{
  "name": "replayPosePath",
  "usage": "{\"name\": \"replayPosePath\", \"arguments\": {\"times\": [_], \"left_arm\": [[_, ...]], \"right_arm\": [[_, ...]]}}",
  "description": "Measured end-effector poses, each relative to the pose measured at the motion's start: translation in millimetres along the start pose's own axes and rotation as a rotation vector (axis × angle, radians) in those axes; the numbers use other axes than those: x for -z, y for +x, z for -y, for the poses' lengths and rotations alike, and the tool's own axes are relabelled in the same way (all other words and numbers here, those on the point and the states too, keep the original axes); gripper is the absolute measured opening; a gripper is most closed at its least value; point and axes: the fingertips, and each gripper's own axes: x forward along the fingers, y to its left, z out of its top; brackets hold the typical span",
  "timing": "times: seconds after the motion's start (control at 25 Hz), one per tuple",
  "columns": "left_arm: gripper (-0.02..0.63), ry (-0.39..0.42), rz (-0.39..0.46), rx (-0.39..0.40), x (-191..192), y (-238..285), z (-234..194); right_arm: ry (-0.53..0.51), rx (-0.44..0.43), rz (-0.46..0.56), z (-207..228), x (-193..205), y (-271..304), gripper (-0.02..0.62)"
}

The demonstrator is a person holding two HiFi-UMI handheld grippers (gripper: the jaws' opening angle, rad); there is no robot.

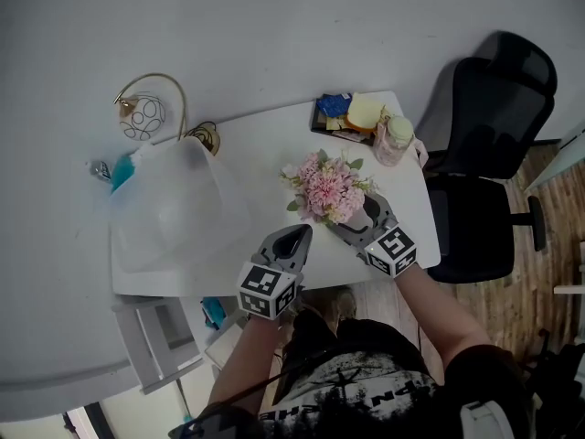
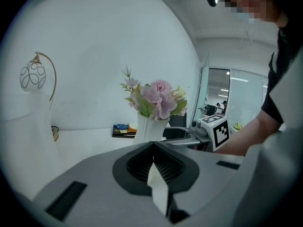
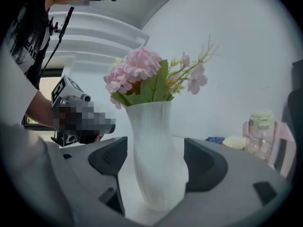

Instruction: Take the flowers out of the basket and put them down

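A bunch of pink flowers (image 1: 329,190) stands upright in a ribbed white vase (image 3: 154,164) on the white table (image 1: 265,144), right of a white translucent basket (image 1: 174,208). My right gripper (image 1: 364,210) reaches in from the table's front edge. Its jaws stand wide on both sides of the vase's lower body, and a gap shows on the left side. In the right gripper view the right gripper (image 3: 155,160) frames the vase. My left gripper (image 1: 294,236) is shut with nothing in it, near the front edge, left of the vase. From the left gripper (image 2: 154,145) the flowers (image 2: 158,98) appear ahead.
A black office chair (image 1: 494,154) stands right of the table. At the far right corner are a pale bottle (image 1: 395,140) and a dark tray (image 1: 343,112) of yellow and blue items. A gold wire ornament (image 1: 146,112) stands behind the basket.
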Motion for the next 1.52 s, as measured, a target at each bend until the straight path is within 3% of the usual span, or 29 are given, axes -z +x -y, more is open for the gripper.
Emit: {"name": "replayPosePath", "arguments": {"times": [0.4, 0.44, 0.52, 0.6, 0.72, 0.88, 1.12, 1.52], "left_arm": [[0.012, -0.007, 0.031, 0.003, 0, -10, 18], [0.012, -0.019, 0.04, 0.005, -1, -12, 17], [0.012, -0.029, 0.056, 0.015, -4, -14, 18], [0.012, -0.019, 0.065, 0.026, -6, -14, 23], [0.012, -0.006, 0.073, 0.033, -6, -16, 28], [0.012, -0.012, 0.089, 0.036, -7, -21, 28], [0.012, 0.001, 0.08, 0.032, -2, -24, 31], [0.012, 0.007, 0.068, 0.032, -1, -21, 32]], "right_arm": [[0.005, 0.027, -0.072, -11, 1, -47, 0.345], [0.002, 0.034, -0.07, -12, -2, -52, 0.324], [-0.034, 0.065, -0.059, -13, -11, -60, 0.181], [-0.068, 0.091, -0.05, -13, -18, -68, 0.085], [-0.072, 0.084, -0.063, -20, -23, -75, 0.021], [-0.035, 0.061, -0.108, -30, -22, -80, 0.017], [-0.084, 0.02, -0.178, -44, -17, -78, 0.015], [-0.066, -0.006, -0.21, -49, -11, -73, 0.015]]}}
